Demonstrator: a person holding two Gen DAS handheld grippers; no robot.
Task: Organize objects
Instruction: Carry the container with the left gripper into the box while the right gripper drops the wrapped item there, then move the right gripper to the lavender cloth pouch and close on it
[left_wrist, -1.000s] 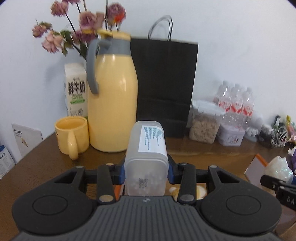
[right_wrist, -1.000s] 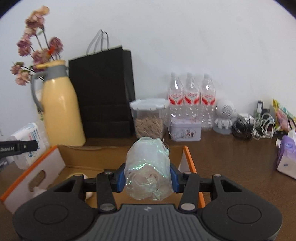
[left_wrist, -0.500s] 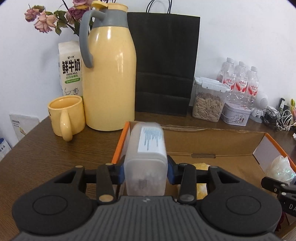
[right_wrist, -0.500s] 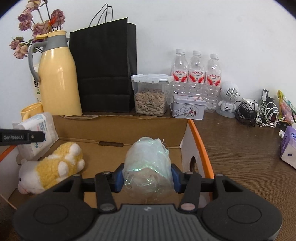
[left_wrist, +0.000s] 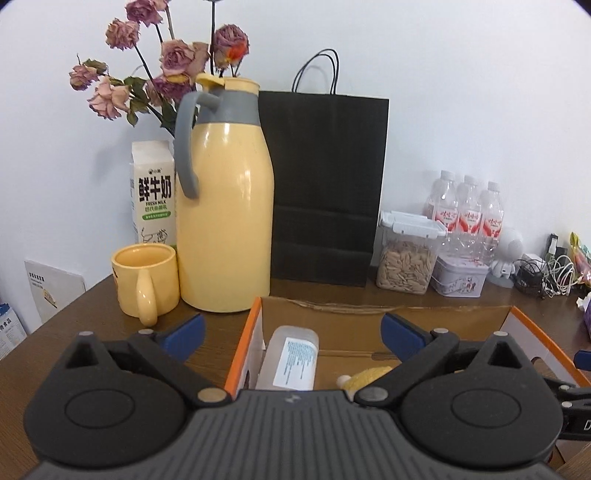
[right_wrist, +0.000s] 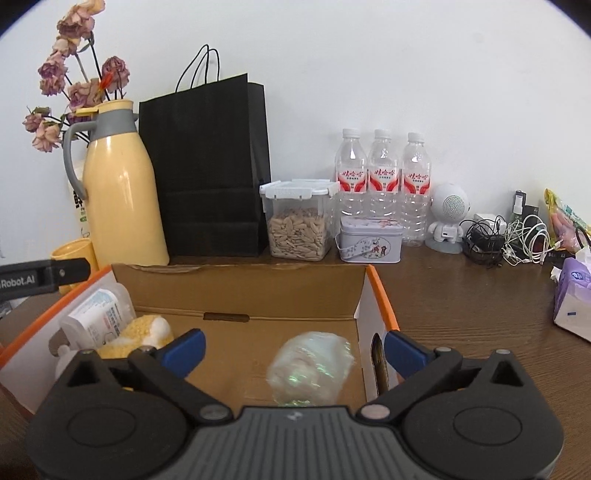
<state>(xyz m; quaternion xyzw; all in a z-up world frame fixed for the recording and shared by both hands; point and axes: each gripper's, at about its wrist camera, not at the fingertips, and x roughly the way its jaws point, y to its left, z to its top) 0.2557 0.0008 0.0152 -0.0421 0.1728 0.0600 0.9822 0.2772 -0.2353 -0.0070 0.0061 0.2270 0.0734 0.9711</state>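
The left gripper (left_wrist: 291, 332) hangs over the left end of an open cardboard box (left_wrist: 436, 314) with orange edges, and its jaws have just been opening: the blue pads stand wide apart and touch nothing. Below and between them, a frosted plastic bottle (left_wrist: 290, 363) with a white printed label lies inside the box against its left wall, released. Just to the right of the bottle, a yellow plush toy (left_wrist: 369, 376) peeks out from behind the gripper's body.

The right gripper (right_wrist: 293, 349) hangs over the right half of the same box, and its jaws have also just been opening; the pads are spread wide with nothing pressed between them. A crinkly clear wrapped bundle (right_wrist: 308, 371) with a greenish sheen sits on the box floor between the pads but clear of them, near the right wall.

Beyond the box, on the brown table (right_wrist: 461, 295), stand a yellow jug (left_wrist: 225, 221) with a grey handle, a yellow mug (left_wrist: 146, 280) at its left, a milk carton (left_wrist: 153, 192) behind the mug, and dried roses (left_wrist: 166, 66) rising behind the jug. A black paper bag (left_wrist: 325, 192) stands right of the jug, then a clear container of seeds (right_wrist: 299, 225), a small tin (right_wrist: 371, 240), three water bottles (right_wrist: 382, 177), a little white robot figure (right_wrist: 448, 218) and a tangle of cables (right_wrist: 513, 240). A tissue pack (right_wrist: 572, 299) lies at the far right edge.
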